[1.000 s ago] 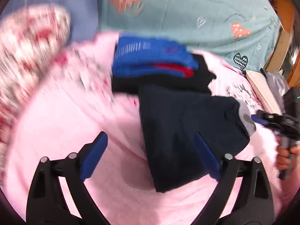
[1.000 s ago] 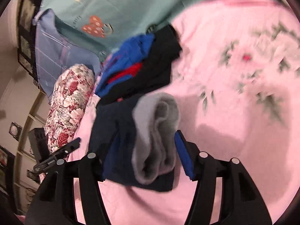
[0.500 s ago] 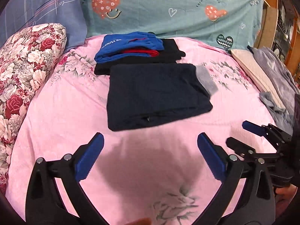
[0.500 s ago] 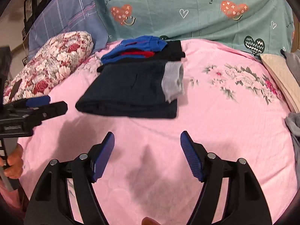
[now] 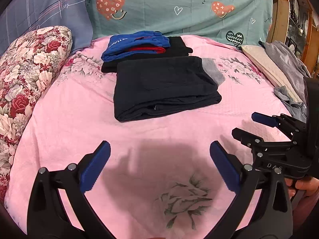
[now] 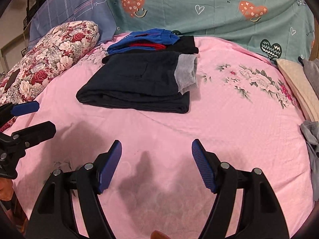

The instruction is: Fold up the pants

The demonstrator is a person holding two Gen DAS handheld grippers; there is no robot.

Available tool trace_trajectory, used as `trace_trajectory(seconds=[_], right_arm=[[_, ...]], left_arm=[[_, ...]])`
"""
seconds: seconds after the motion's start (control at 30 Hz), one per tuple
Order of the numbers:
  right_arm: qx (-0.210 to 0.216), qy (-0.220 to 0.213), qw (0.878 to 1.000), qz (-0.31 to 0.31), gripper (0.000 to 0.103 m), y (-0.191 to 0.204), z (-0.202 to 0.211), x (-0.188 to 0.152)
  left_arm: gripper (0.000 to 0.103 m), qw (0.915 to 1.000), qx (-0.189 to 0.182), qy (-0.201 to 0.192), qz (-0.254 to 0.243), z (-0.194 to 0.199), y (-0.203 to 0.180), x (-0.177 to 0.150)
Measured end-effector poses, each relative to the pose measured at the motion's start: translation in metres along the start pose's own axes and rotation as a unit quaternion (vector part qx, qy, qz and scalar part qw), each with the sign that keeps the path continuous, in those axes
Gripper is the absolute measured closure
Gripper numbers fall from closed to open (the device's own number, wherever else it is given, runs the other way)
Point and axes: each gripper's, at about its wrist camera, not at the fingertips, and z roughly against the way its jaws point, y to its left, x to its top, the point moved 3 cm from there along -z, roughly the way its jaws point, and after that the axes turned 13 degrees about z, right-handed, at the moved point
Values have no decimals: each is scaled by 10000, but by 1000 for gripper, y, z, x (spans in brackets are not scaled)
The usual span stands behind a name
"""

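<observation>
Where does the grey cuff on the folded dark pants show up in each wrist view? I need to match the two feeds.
Left wrist view: grey cuff at the right end of the folded dark pants, above centre.
Right wrist view: grey cuff at the pants' right end, upper centre.
Shared landmark: the blue and red folded clothes just behind the pants.

Location: a home bedroom. A bed [image 5: 65,123] is wearing a pink floral sheet. A teal heart-print pillow [image 5: 179,10] and a blue plaid pillow [image 5: 43,12] are leaning at its head. A rose-print bolster [image 5: 26,75] is lying along one side. Folded clothes [image 5: 143,45] are sitting stacked on the sheet. A wooden cabinet [image 5: 299,20] is standing beside the bed.
</observation>
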Motion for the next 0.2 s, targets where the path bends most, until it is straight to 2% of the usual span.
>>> trace_trajectory(seconds=[0.2], right_arm=[[18,20,10000,-48,30,-2,-1,-1]], left_arm=[[2,10000,-49,-13,68,-1,4,-2]])
